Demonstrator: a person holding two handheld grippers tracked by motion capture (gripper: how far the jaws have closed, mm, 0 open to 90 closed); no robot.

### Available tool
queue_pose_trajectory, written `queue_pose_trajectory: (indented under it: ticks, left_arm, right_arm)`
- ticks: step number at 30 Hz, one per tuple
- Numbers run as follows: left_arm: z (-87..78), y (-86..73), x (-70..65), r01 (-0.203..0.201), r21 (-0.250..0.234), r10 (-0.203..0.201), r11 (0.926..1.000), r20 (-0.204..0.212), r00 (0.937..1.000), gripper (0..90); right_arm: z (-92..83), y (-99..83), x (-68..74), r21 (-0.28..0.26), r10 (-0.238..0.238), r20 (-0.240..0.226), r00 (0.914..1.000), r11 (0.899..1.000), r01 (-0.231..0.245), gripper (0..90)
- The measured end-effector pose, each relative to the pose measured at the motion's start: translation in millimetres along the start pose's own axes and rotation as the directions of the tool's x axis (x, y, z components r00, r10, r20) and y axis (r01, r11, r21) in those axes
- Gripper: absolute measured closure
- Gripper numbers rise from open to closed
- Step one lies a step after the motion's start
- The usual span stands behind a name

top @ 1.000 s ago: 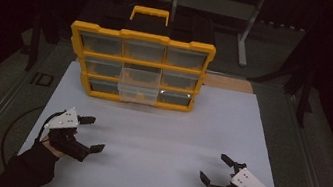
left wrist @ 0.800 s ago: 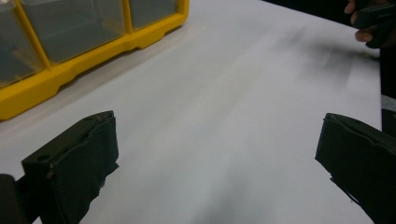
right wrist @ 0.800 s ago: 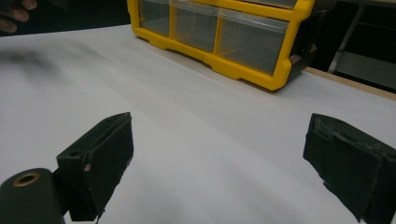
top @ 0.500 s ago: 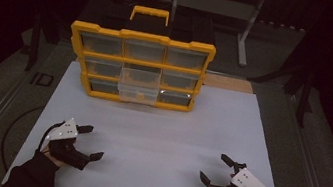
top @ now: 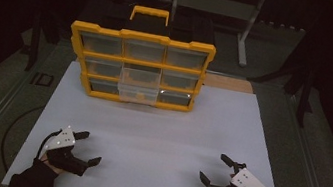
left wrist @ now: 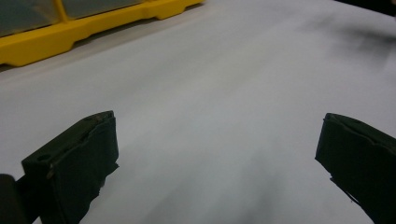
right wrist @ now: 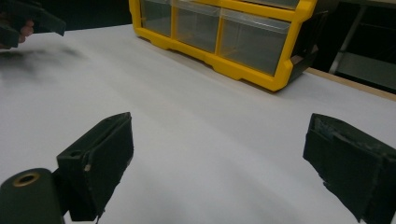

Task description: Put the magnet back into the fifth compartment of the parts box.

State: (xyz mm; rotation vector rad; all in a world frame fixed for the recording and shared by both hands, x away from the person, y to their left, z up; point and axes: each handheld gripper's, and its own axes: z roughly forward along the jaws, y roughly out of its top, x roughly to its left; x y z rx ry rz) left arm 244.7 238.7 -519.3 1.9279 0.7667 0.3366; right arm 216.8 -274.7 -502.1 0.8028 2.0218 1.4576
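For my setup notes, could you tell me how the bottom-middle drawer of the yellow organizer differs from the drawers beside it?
The bottom-middle drawer juts forward from the yellow organizer, while the bottom-left drawer and bottom-right drawer sit flush in their slots. The bottom-middle drawer's front looks paler; the bottom-left and bottom-right fronts look darker. All three are clear plastic; their contents cannot be made out.

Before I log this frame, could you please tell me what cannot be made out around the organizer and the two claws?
- Yellow drawer organizer, high view: what the drawers hold is too dim and small to tell.
- Organizer, left gripper view: cut off by the top edge; just its base shows.
- Left claw, right gripper view: cut off by the top left corner.
- Right claw, high view: the hand is cut off by the bottom edge.
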Motion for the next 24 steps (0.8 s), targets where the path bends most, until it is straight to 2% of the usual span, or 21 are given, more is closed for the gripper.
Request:
queue_pose_trajectory:
  ticks: [1, 7, 10, 12, 15, 24]
  left_arm:
    - [-1.6, -1.7, 0.9, 0.009, -0.015, -0.009, 0.9998, -0.018, 0.9998, 0.0]
    - [-4.7, -4.8, -0.8, 0.025, -0.044, -0.028, 0.9987, -0.062, 0.9977, 0.0]
    - [-5.7, -5.1, -5.2, 0.015, -0.058, -0.021, 0.9982, -0.107, 0.9941, 0.0]
    - [-7.0, -4.5, -5.1, 0.031, -0.081, -0.041, 0.9963, -0.126, 0.9912, 0.0]
    - [-6.7, -5.2, -4.1, 0.039, -0.088, -0.051, 0.9953, -0.135, 0.9895, 0.0]
    - [-8.4, -7.0, -0.4, 0.061, -0.107, -0.074, 0.9924, -0.129, 0.9888, 0.0]
  right_arm:
    - [-0.2, 0.1, 0.0, -0.001, 0.000, 0.000, 1.0000, 1.000, 0.000, 8.4]
    - [0.0, 0.1, 0.2, 0.000, -0.001, -0.003, 1.0000, 1.000, 0.001, 8.4]
    - [1.3, 0.9, 0.8, 0.000, -0.006, 0.000, 1.0000, 1.000, 0.006, 8.4]
    - [2.0, 1.1, 1.5, 0.000, -0.009, -0.003, 1.0000, 1.000, 0.009, 8.4]
    - [2.7, 0.5, 1.9, 0.004, -0.007, -0.005, 1.0000, 1.000, 0.007, 8.4]
    - [3.6, -0.3, 1.6, 0.011, -0.015, -0.006, 0.9999, 1.000, 0.015, 8.4]
